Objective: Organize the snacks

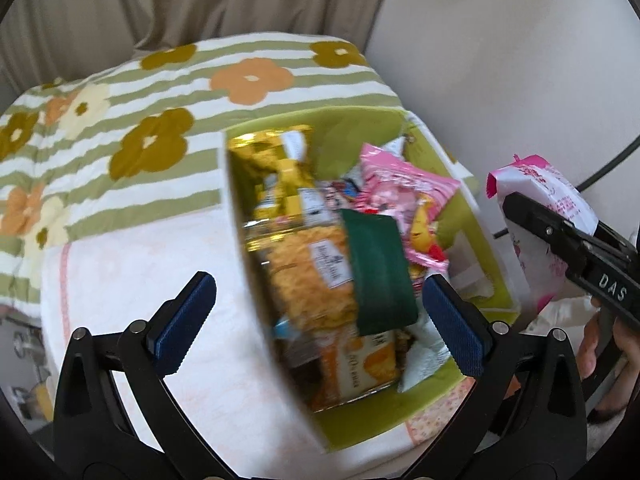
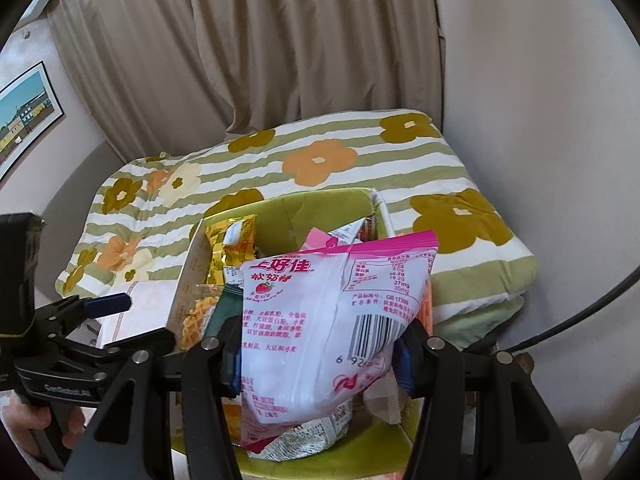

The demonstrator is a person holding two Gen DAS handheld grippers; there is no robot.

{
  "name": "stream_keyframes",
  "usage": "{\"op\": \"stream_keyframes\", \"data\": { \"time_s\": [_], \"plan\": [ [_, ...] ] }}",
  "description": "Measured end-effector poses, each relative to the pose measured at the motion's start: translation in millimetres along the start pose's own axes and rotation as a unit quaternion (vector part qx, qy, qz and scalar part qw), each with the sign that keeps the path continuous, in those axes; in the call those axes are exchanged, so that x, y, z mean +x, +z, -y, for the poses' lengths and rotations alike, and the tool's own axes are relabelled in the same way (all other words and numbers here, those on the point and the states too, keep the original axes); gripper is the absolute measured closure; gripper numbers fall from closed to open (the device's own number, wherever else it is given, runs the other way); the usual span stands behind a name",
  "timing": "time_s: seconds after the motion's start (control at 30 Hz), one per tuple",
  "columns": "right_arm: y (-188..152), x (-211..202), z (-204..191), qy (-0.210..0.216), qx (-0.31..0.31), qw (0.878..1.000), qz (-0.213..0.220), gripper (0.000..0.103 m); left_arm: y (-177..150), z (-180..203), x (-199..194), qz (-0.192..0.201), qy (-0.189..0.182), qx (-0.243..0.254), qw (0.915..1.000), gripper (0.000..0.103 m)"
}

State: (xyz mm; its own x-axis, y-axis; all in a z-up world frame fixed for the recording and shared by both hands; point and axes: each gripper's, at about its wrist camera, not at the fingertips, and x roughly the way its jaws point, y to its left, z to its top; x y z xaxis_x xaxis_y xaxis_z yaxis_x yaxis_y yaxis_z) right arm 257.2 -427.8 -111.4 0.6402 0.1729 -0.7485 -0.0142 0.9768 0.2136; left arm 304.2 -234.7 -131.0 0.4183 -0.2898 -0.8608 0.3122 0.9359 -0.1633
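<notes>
Beige curtains behind a flowered quilt frame the green cardboard snack box (image 1: 360,128), right hand-held gripper (image 2: 316,360) clamping a pink-and-white candy bag (image 2: 320,320) above it, left hand-held gripper (image 1: 320,320) spread empty.

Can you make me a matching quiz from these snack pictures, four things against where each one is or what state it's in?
Things:
1. pink bag
2. green packet
3. left gripper
4. box

States:
A. lying on the snacks in the box
B. open, nothing between its pads
C. clamped in the right gripper
D. standing on the bed, full of snacks

Pairs: 1-C, 2-A, 3-B, 4-D
</notes>
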Motion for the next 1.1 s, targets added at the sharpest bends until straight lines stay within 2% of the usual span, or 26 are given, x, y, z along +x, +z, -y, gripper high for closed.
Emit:
{"op": "stream_keyframes", "data": {
  "time_s": [0.1, 0.17, 0.23, 0.27, 0.3, 0.43, 0.6, 0.9, 1.1],
  "plan": [
    [3.7, 6.8, -7.9, 0.015, -0.015, 1.0, -0.006, 0.051, -5.8, -13.2, -5.6, 0.005, 0.011, -0.021, 0.9997, 0.001],
    [5.2, 13.6, -13.7, 0.028, -0.024, 0.999, -0.012, 0.045, -10.4, -20.0, -8.1, 0.006, 0.016, -0.033, 0.9993, 0.001],
    [3.8, 20.1, -18.9, 0.029, -0.034, 0.999, -0.012, 0.023, -16.4, -26.6, -9.9, 0.006, 0.023, -0.043, 0.9988, 0.001],
    [2.5, 21.7, -20.2, 0.027, -0.038, 0.999, -0.011, 0.006, -19.4, -29.1, -10.6, 0.005, 0.03, -0.046, 0.9985, 0.001],
    [0.6, 22.8, -20.8, 0.024, -0.041, 0.999, -0.011, 0.001, -23.4, -31.7, -11.8, 0.005, 0.037, -0.05, 0.9981, 0.001],
    [-12.4, 22.8, -16.3, -0.005, -0.031, 0.999, -0.01, 0.001, -42.0, -43.3, -16.6, 0.002, 0.054, -0.063, 0.9966, 0.001],
    [-24.3, 8.8, -18.6, -0.016, -0.022, 1.0, -0.012, 0.001, -62.0, -55.8, -35.3, 0.018, 0.057, -0.073, 0.9955, 0.001],
    [-51.0, -70.5, -64.8, -0.032, -0.021, 0.998, 0.059, 0.001, -93.1, -61.6, -121.8, 0.109, 0.056, -0.034, 0.9918, 0.001],
    [-80.7, -136.7, -119.9, -0.039, -0.05, 0.992, 0.109, 0.001, -132.2, -64.2, -202.9, 0.194, 0.08, -0.008, 0.9776, 0.001]
  ]
}}
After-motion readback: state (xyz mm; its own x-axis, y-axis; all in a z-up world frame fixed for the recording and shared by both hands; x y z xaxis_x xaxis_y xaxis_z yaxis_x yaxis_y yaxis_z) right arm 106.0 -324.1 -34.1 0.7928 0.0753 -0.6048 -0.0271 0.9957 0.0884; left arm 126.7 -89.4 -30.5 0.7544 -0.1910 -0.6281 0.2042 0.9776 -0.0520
